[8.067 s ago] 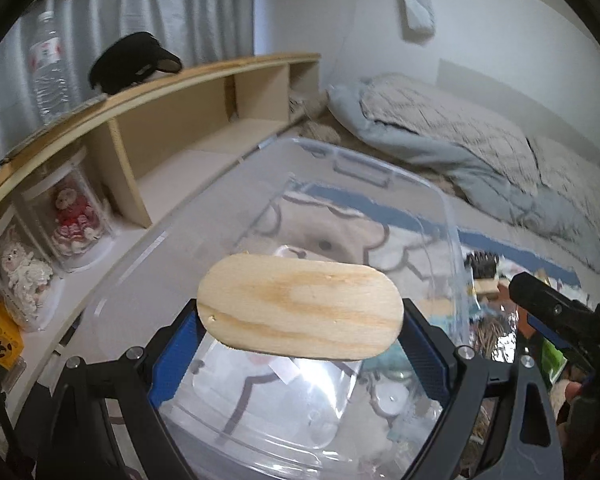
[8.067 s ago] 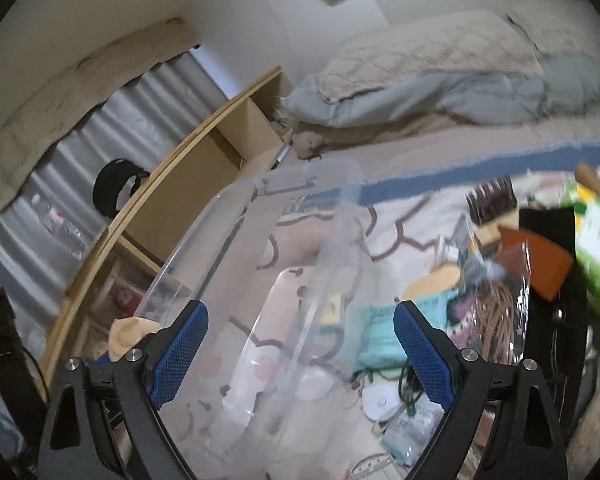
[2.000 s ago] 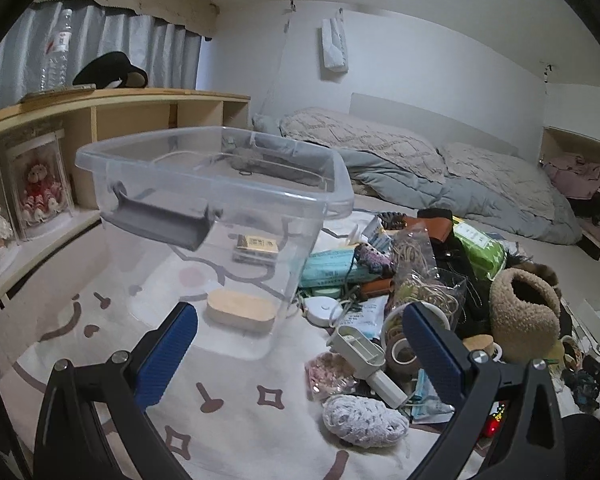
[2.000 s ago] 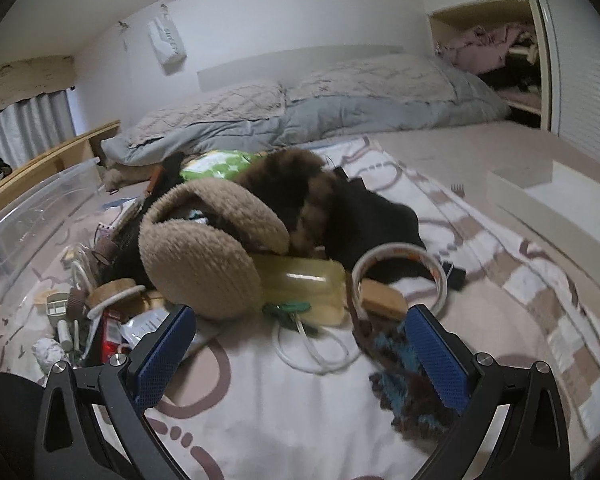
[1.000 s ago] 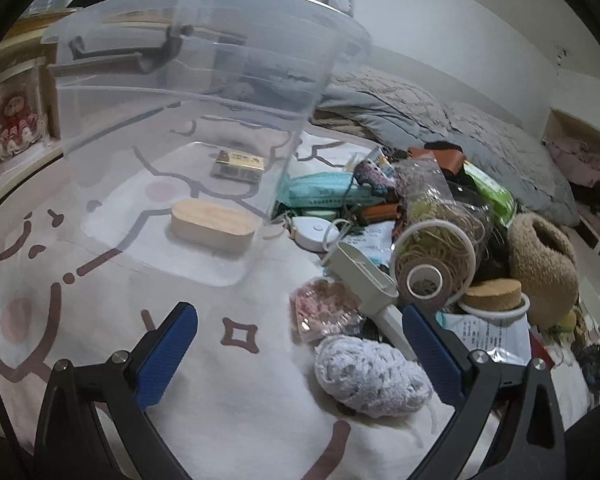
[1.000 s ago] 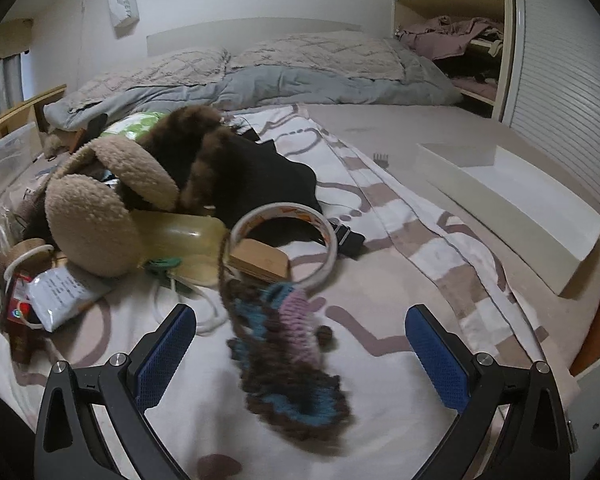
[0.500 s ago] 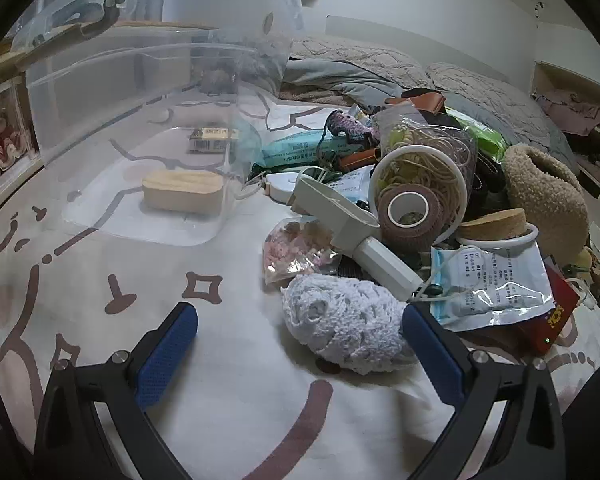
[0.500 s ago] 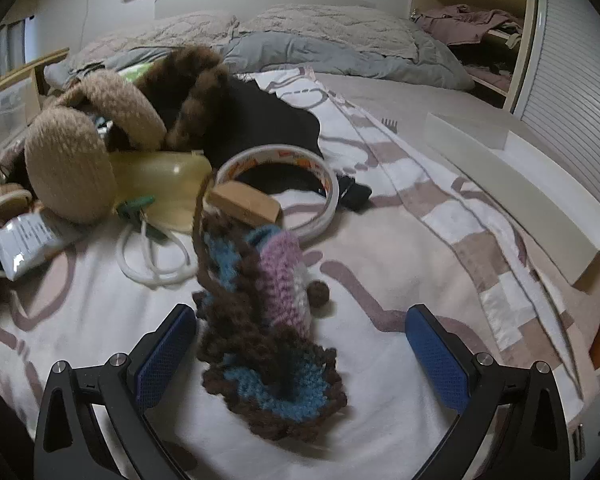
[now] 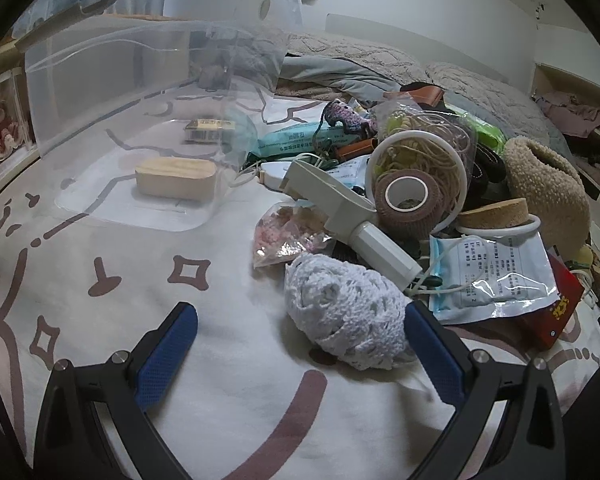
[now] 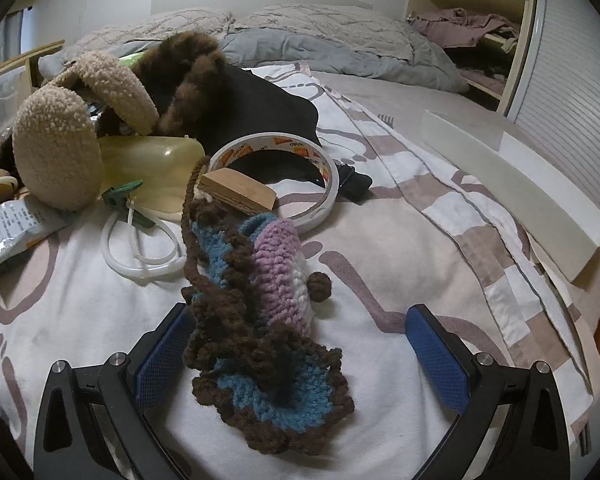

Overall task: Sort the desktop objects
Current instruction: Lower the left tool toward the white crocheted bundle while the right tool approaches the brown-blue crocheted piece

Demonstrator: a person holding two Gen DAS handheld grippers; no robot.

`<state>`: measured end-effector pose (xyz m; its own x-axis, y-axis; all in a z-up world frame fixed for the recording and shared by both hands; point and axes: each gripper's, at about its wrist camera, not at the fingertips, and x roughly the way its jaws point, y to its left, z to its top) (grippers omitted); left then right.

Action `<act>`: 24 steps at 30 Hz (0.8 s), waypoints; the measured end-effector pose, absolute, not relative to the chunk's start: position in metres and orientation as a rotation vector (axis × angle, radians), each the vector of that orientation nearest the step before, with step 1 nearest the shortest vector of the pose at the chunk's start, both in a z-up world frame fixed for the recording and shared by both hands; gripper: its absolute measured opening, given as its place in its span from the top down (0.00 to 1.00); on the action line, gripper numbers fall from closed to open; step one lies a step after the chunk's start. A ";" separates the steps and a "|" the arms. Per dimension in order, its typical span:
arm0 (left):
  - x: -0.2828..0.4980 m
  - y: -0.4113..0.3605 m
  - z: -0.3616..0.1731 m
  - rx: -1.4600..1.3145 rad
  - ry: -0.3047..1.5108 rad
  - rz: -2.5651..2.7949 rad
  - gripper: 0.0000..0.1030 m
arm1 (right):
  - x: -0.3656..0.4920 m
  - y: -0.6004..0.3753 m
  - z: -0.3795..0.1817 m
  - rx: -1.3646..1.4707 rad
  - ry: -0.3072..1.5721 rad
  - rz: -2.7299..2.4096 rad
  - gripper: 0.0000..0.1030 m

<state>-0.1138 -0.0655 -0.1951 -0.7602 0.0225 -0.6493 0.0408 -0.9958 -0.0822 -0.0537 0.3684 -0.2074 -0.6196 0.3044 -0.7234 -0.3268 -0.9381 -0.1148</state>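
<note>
Covering the bed, a patterned blanket (image 9: 100, 320) carries a clear plastic bin (image 9: 140, 92) holding a wooden block (image 9: 175, 178). Left tongs (image 9: 300, 350) gape wide and empty, the right pad just beside a white crocheted piece (image 9: 346, 320). Right tongs (image 10: 296, 354) gape wide around a brown, blue and pink crocheted piece (image 10: 268, 320), not gripping it.

- The bed (image 9: 100, 320) carries a white patterned sheet (image 10: 80, 312).
- On the sheet lie a clear plastic box (image 9: 140, 92), a white crochet piece (image 9: 348, 328), and a brown-blue crochet piece (image 10: 268, 340).
</note>
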 end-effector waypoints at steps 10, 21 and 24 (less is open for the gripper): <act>-0.104 -0.043 -0.171 1.074 -0.038 -3.053 0.00 | -0.051 0.369 -0.212 -1.059 0.023 2.569 0.00; -0.133 -0.043 -0.166 1.349 -0.096 -3.122 0.00 | -0.046 0.372 -0.214 -0.986 0.049 2.623 0.00; -0.134 -0.039 -0.169 1.439 -0.021 -3.123 0.00 | -0.045 0.371 -0.214 -0.974 0.047 2.626 0.00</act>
<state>-0.1343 -0.0392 -0.1694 -0.6134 0.2607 -0.7455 -0.2709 -0.9561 -0.1115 -0.0450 0.3711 -0.2141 -0.7078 0.3018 -0.6386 -0.3246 -0.9420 -0.0854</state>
